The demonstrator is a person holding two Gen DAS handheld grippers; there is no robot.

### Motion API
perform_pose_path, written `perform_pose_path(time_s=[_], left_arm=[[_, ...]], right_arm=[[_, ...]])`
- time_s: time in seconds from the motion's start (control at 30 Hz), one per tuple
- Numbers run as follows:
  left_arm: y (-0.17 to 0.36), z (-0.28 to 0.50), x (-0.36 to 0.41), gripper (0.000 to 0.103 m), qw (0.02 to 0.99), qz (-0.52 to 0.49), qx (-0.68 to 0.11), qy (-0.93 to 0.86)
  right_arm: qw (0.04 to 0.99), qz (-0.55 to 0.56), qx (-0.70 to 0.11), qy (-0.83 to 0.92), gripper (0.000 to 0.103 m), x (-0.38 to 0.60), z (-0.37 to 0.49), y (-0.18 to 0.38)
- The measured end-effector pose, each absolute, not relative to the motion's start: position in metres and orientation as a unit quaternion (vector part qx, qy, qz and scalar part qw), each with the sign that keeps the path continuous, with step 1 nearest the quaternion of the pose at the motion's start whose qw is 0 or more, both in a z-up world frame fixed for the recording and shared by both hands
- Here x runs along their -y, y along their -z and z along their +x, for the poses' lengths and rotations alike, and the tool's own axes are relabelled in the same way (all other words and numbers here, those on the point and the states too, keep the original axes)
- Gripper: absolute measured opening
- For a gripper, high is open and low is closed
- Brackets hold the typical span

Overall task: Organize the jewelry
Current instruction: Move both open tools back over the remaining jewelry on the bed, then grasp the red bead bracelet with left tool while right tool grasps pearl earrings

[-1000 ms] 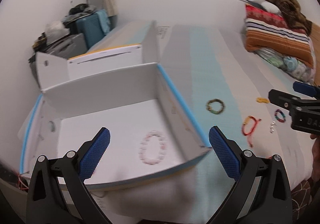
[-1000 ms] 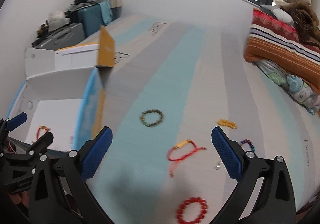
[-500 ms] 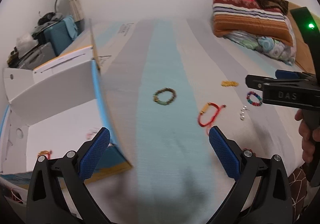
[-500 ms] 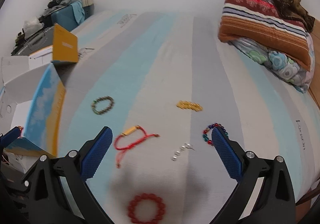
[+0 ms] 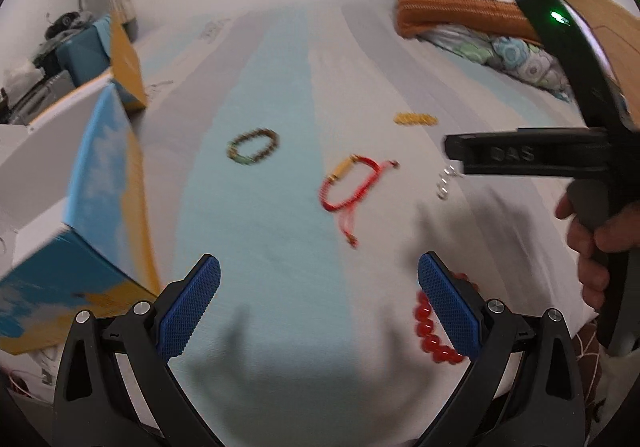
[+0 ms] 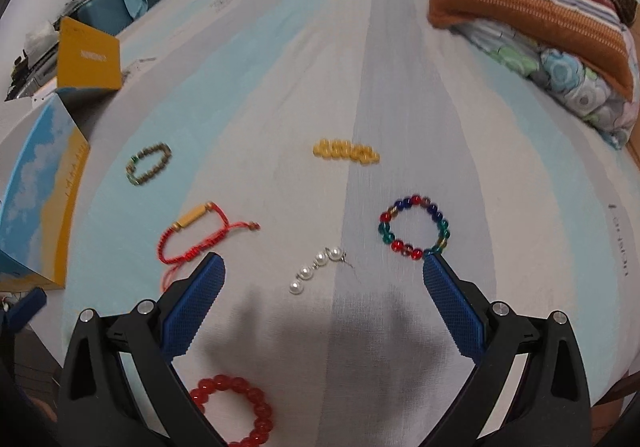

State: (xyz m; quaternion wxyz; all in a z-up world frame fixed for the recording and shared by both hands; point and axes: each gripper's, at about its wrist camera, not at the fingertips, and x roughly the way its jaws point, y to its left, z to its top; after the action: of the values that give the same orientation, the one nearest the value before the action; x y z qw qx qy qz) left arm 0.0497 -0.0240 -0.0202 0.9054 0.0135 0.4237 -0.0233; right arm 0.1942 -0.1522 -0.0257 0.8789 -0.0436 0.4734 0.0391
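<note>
Several bracelets lie on a striped bed sheet. In the right wrist view: a pearl piece [image 6: 318, 269], a multicolour bead bracelet [image 6: 414, 227], a yellow bead strand [image 6: 346, 152], a red cord bracelet [image 6: 196, 235], a brown bead bracelet [image 6: 148, 163] and a red bead bracelet [image 6: 236, 415]. My right gripper [image 6: 323, 307] is open and empty, just short of the pearls. My left gripper [image 5: 318, 305] is open and empty above the sheet; the red bead bracelet [image 5: 434, 331] sits behind its right finger. The red cord bracelet [image 5: 352, 183] lies ahead.
An open blue-and-yellow cardboard box [image 5: 100, 183] stands at the left, also in the right wrist view [image 6: 44, 183]. Folded blankets [image 6: 532, 7] are piled at the far right. Luggage and clutter [image 5: 68, 43] sit by the wall at the far left.
Both grippers swung right, away from the box and over the loose bracelets. The right gripper came closer to the pearls and the multicolour bracelet.
</note>
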Motion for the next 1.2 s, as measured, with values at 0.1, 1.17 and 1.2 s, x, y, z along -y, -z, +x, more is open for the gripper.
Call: perform_pose_path(time_s=[0.1,1.17,1.2], left_arm=[[0.031,0.05,0.034,0.097,0.9,0.011,-0.434,0.031],[0.091,0.045,0.065,0.085,0.888,0.011,-0.458,0.041],[0.091,0.045,0.065,0.083,0.888,0.01,-0.458,0.041]], right_arm=[[0.875,-0.044,-0.48,-0.04,0.095,0.154,0.198,0.036],[0.874,-0.05,-0.48,-0.056,0.045,0.162,0.211,0.088],[0.875,-0.051,-0.479,-0.057,0.04,0.161,0.21,0.088]])
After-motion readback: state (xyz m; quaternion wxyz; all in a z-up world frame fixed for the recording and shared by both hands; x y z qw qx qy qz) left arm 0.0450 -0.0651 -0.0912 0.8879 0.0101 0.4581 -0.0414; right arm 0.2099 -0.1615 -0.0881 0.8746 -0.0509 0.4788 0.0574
